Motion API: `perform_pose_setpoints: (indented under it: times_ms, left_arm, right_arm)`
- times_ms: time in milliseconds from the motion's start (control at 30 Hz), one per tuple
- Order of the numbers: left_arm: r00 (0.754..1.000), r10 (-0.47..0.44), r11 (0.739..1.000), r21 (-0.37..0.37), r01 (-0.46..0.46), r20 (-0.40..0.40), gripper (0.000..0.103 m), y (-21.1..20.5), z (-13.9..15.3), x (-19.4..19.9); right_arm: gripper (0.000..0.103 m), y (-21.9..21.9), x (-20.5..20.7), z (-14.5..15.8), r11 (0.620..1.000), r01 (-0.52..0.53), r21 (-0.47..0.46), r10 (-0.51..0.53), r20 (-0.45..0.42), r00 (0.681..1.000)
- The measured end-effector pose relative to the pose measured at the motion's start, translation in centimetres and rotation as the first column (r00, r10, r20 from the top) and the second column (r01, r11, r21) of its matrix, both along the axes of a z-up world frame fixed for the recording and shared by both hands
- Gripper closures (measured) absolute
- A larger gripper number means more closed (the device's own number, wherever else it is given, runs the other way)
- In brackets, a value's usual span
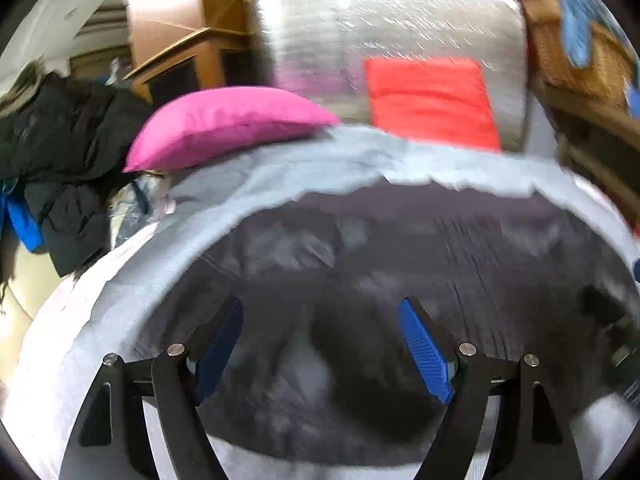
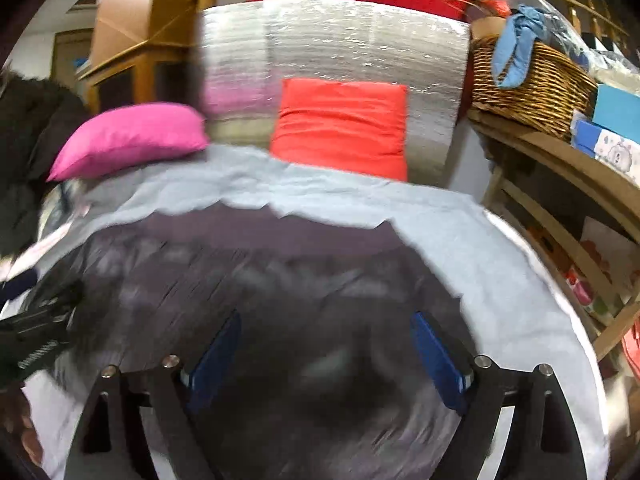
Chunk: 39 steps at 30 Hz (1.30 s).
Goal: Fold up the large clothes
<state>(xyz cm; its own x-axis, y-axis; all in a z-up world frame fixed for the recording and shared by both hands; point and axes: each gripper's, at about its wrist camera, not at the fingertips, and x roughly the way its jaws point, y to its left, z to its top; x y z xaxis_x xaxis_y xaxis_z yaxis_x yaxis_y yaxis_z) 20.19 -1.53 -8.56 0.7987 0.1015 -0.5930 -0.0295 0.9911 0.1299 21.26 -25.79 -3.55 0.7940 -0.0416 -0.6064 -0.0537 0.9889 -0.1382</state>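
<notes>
dark garment (image 1: 400, 248) lies soft and limp at twelve o'clock; pinch a corner; left gripper (image 1: 320, 344) and right gripper (image 2: 328, 356) jaws released, empty.

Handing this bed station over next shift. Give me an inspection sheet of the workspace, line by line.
Surface: light grey sheet covering a bed.
Job's things: dark grey garment spread on the sheet; blurred, folds unclear.
Clutter: pink pillow and orange-red cushion at the far edge; dark coat heaped far left.
Grippers: left gripper and right gripper both open above the garment, nothing between the pads.
Cables: nothing seen.
Surroundings: silver foil panel, wicker basket, wooden shelving.
</notes>
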Motion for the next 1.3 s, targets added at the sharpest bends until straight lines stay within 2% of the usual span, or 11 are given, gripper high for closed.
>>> perform_pose_setpoints:
  times_ms: [133,233,300,833,900,933,1000,1100,1167,1233,1300]
  left_arm:
    - [0.994,-0.001,0.999,0.032,0.005,-0.106,0.020,-0.5,-4.3,0.8]
    - [0.992,0.012,1.000,-0.016,-0.014,-0.128,0.019,0.2,-4.6,1.1]
    - [0.992,0.010,1.000,0.000,-0.010,-0.126,0.018,0.1,-4.6,1.2]
    - [0.986,-0.020,0.999,-0.031,0.015,-0.168,0.018,0.9,-4.5,1.1]
    - [0.984,-0.033,0.998,-0.061,0.023,-0.175,0.019,2.2,-2.9,0.9]
    - [0.992,-0.011,0.998,-0.063,0.003,-0.128,0.019,3.3,-1.8,0.2]
    - [0.997,0.045,0.997,-0.060,-0.048,-0.060,0.020,5.6,-0.7,-0.8]
    - [0.982,0.123,0.990,-0.053,-0.131,-0.140,0.020,9.5,-2.5,-0.3]
    - [0.970,0.113,0.991,-0.049,-0.126,-0.216,0.018,10.9,-4.8,0.3]
    - [0.978,0.080,0.997,-0.002,-0.082,-0.195,0.019,10.7,-4.4,-0.1]
    - [0.978,0.057,0.997,-0.041,-0.067,-0.200,0.020,11.2,-3.4,-0.1]
  right_arm:
    - [0.011,0.7,0.7,-5.3,0.995,-0.011,-0.098,0.004,-0.074,0.997]
    - [0.004,-0.6,2.0,-5.3,0.999,0.025,-0.048,-0.030,-0.111,0.993]
    - [0.001,-0.8,2.0,-5.6,0.998,0.025,-0.053,-0.031,-0.113,0.993]
    - [0.000,-0.6,0.9,-5.6,0.999,0.023,-0.037,-0.027,-0.128,0.991]
    - [0.001,-0.9,1.3,-4.3,1.000,0.018,-0.013,-0.020,-0.182,0.983]
    - [0.001,-1.3,1.1,-3.2,1.000,0.023,0.015,-0.020,-0.179,0.984]
    - [0.001,-2.2,0.2,-1.1,0.999,0.028,0.040,-0.023,-0.113,0.993]
    - [0.000,-4.0,0.1,-1.3,0.998,0.043,0.042,-0.037,-0.132,0.991]
    - [0.000,-6.6,1.5,-4.6,0.991,0.097,0.088,-0.070,-0.271,0.960]
    - [0.000,-8.0,1.3,-4.4,0.981,0.101,0.162,-0.054,-0.276,0.960]
    - [0.000,-8.7,1.3,-2.9,0.974,0.082,0.212,-0.022,-0.272,0.962]
